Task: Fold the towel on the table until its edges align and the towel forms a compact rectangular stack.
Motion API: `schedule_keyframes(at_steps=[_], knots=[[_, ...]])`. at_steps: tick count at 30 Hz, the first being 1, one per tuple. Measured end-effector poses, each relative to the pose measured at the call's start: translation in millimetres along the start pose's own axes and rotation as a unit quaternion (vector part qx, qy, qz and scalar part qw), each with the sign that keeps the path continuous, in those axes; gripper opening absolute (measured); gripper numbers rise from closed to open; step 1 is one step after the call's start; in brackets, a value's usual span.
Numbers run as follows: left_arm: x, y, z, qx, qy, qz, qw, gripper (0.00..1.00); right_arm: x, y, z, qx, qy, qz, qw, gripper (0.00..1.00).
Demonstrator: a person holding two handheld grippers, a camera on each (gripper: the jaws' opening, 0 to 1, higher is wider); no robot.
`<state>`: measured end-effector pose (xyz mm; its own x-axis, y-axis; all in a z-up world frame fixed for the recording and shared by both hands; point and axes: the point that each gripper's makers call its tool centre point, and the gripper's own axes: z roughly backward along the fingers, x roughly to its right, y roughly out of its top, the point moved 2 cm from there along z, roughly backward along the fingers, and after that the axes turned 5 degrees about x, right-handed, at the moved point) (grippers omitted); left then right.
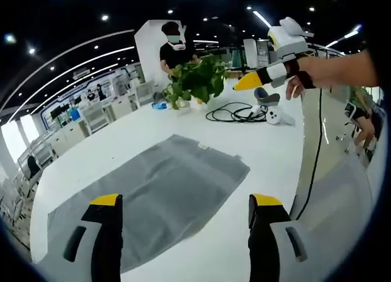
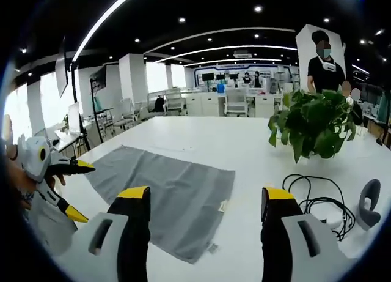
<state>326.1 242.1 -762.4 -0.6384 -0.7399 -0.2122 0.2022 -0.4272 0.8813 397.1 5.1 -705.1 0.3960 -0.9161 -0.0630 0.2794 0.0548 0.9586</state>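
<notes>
A grey towel (image 1: 156, 193) lies spread flat on the white table (image 1: 244, 257), with a small label on one edge. My left gripper (image 1: 186, 202) is open above the towel's near edge and holds nothing. In the left gripper view a hand holds my right gripper (image 1: 249, 82) up over the far right of the table, well clear of the cloth. From the right gripper view, the towel (image 2: 168, 187) stretches left of centre, my right gripper (image 2: 206, 193) is open above its near corner, and my left gripper (image 2: 79, 190) hangs open at the towel's left end.
A potted green plant (image 1: 195, 80) (image 2: 314, 123) stands at the table's far side, with a person behind it. A coiled black cable (image 1: 235, 114) (image 2: 317, 199) and a grey-and-white handheld device (image 1: 270, 104) (image 2: 366, 202) lie beside the plant. Office desks and chairs surround the table.
</notes>
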Motion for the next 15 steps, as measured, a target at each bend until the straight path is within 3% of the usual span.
schedule_keyframes(at_steps=[6,15], knots=[[9.2,4.3,-17.2,0.002,-0.022,-0.005,0.9997,0.87,17.7,16.8,-15.3,0.003,-0.004,0.024,0.9997,0.71],[27.7,11.1,-40.2,-0.003,-0.056,-0.012,0.9984,0.86,41.4,22.9,-32.9,-0.004,-0.009,0.038,0.9992,0.70]])
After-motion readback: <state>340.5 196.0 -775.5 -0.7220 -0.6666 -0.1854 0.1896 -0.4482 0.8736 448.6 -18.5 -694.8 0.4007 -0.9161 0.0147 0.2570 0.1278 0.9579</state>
